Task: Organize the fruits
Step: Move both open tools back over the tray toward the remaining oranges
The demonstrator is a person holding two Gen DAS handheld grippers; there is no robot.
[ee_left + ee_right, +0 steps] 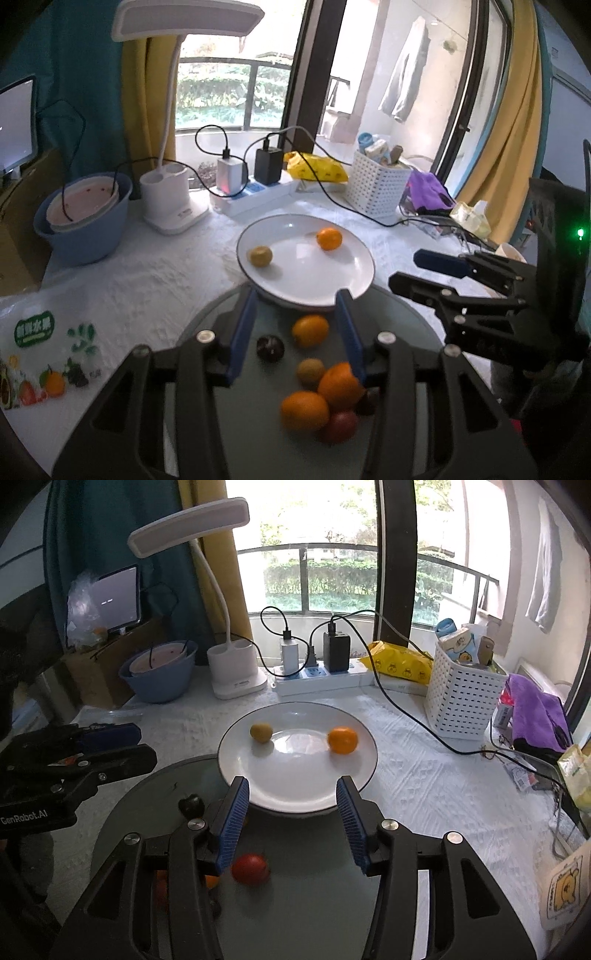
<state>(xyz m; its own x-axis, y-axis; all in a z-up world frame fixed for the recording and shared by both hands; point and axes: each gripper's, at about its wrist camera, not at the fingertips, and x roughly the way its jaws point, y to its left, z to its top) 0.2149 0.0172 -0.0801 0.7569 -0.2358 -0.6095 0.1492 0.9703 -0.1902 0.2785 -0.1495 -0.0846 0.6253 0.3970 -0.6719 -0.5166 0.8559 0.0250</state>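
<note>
A white plate [314,275] [295,771] holds a small yellow-green fruit [260,256] [261,732] and an orange [328,239] [342,740], set well apart. In front of it lies a round grey glass tray [258,424] [314,886] with several fruits: oranges [310,329], a dark fruit [270,347] [191,805] and a red one [340,424] [250,868]. My left gripper [297,306] [146,744] hangs open over the tray, nothing between its blue pads. My right gripper [291,786] [404,269] is open and empty too, at the plate's near rim.
Behind the plate stand a white desk lamp [236,672], a power strip with chargers and cables [317,675], a blue bowl [85,229], a white basket [461,698] and a purple cloth [535,712]. A printed fruit bag [40,362] lies at the left.
</note>
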